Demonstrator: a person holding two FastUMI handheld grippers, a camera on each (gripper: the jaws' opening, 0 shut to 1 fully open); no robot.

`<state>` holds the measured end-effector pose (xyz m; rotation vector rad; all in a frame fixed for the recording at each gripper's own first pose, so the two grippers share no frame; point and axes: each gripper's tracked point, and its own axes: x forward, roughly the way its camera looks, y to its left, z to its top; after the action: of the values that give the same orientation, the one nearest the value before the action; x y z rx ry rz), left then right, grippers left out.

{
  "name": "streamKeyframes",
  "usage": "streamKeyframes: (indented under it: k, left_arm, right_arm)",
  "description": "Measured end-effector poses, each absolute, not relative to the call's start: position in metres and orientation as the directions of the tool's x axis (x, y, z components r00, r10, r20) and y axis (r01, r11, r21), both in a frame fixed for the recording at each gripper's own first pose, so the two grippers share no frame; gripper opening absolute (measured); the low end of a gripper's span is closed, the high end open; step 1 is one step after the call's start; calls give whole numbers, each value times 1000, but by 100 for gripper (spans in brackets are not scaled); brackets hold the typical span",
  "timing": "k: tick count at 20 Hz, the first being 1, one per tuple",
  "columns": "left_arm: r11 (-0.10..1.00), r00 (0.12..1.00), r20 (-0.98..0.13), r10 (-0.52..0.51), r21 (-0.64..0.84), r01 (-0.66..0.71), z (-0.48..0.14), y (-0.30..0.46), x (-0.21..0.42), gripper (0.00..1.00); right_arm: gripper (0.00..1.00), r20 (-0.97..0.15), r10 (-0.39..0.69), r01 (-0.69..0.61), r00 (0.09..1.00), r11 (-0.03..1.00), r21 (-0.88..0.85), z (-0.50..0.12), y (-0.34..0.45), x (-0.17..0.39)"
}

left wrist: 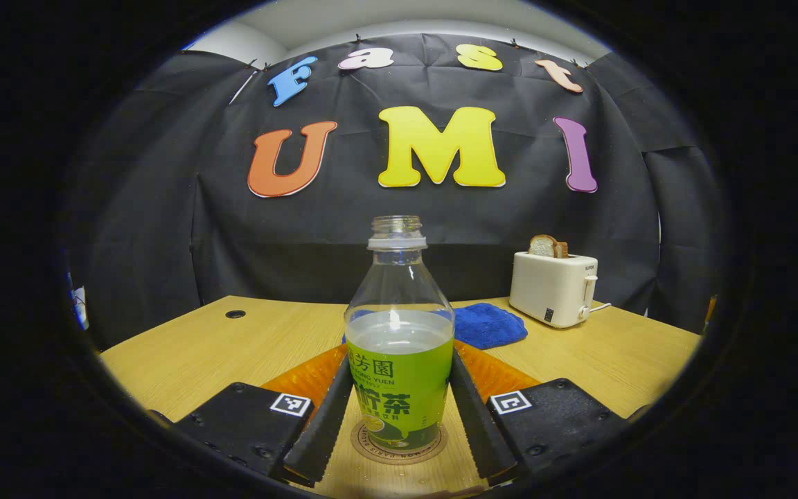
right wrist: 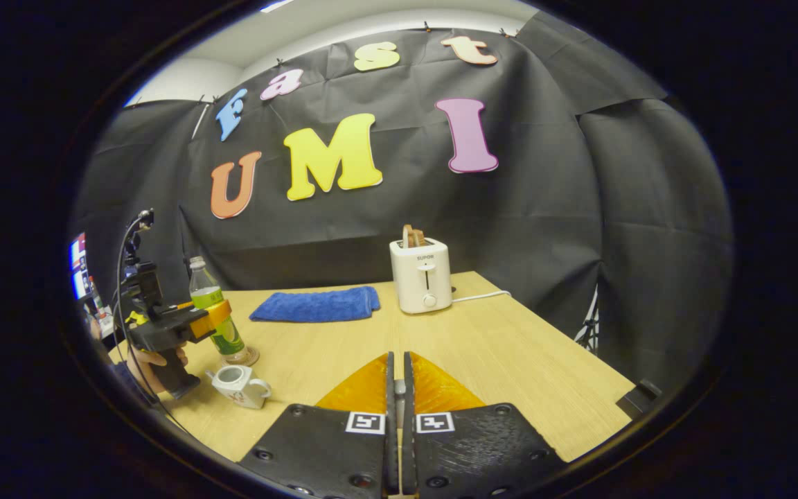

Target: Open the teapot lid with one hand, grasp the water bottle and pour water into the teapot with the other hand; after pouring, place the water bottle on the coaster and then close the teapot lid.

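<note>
Wooden tabletop (left wrist: 184,353) is carrying the bottle (left wrist: 400,346), which is standing upright on the coaster (left wrist: 371,454) between the left claw (left wrist: 399,423) fingers; whether they are pressing or releasing cannot be told. Judged step: bottle placement is finishing. The right claw (right wrist: 397,416) is sitting closed; whether it is holding the lid cannot be told. The lidless teapot (right wrist: 238,385) is waiting just beside the bottle, so the next move calls for lid replacement. Farther back, the towel (right wrist: 316,305) and toaster (right wrist: 421,276) are standing well apart, leaving open room.
</note>
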<state>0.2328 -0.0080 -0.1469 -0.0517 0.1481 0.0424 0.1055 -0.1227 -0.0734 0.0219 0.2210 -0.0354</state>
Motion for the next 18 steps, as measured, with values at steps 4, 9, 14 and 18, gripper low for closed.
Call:
streamKeyframes:
  k: [4, 9, 14, 18]
  left_arm:
    - [997, 987, -149, 56, -39, -62, -146, -5, 233, 87]
    - [999, 991, -125, 48, -19, -50, -127, -8, 221, 93]
    - [996, 992, -99, 84, -20, -86, -91, -3, 198, 94]
    - [995, 993, -73, 95, -19, -96, -58, 0, 166, 93]
  right_arm:
    - [2, -216, -30, 34, 976, 999, 14, -71, -121, 105]
    - [2, -219, -28, 31, 975, 999, 11, -72, -119, 105]
    - [2, -203, -19, 19, 979, 1000, -1, -64, -113, 99]
    - [2, -185, 11, -11, 983, 1000, 3, -57, -100, 96]
